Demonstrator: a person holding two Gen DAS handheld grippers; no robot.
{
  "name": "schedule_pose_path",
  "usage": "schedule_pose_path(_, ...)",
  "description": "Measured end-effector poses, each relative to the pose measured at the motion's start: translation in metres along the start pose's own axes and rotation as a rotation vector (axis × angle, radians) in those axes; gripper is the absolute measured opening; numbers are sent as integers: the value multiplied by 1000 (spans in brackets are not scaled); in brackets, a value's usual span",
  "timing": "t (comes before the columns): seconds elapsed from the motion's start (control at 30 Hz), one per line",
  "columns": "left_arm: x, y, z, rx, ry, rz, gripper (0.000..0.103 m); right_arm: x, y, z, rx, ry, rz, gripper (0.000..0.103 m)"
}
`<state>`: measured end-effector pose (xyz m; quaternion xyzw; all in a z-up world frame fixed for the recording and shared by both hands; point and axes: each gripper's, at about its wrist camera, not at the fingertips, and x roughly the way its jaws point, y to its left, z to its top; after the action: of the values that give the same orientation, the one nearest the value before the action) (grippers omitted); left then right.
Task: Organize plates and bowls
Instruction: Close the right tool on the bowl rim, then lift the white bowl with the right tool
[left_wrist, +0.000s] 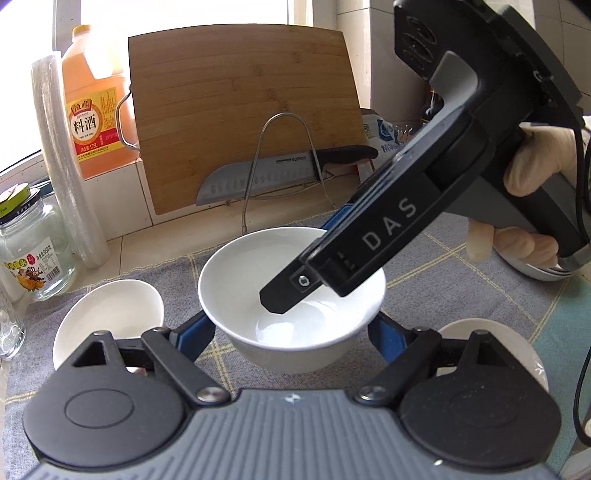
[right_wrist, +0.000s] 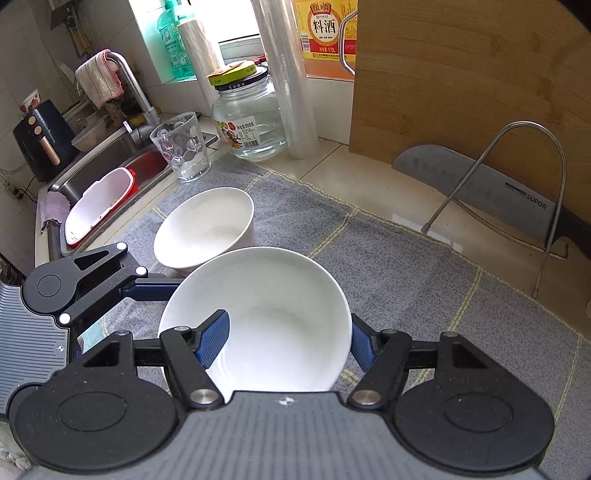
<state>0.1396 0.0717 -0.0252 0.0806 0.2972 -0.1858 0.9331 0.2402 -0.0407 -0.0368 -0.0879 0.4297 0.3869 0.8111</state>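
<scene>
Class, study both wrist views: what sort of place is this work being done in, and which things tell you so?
Most likely a home kitchen counter. A sink with a tap lies beside it, a bamboo cutting board and a knife lean at the wall, and white bowls sit on a grey cloth.

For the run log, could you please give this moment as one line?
right gripper: shut on centre bowl | left gripper: flanking it, contact unclear
</scene>
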Motion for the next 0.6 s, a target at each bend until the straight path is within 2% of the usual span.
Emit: schedule_pose_path(0.6,-43,-44,-5,60,-10,-124,89,-67,27,-58,40,-66,-75,74)
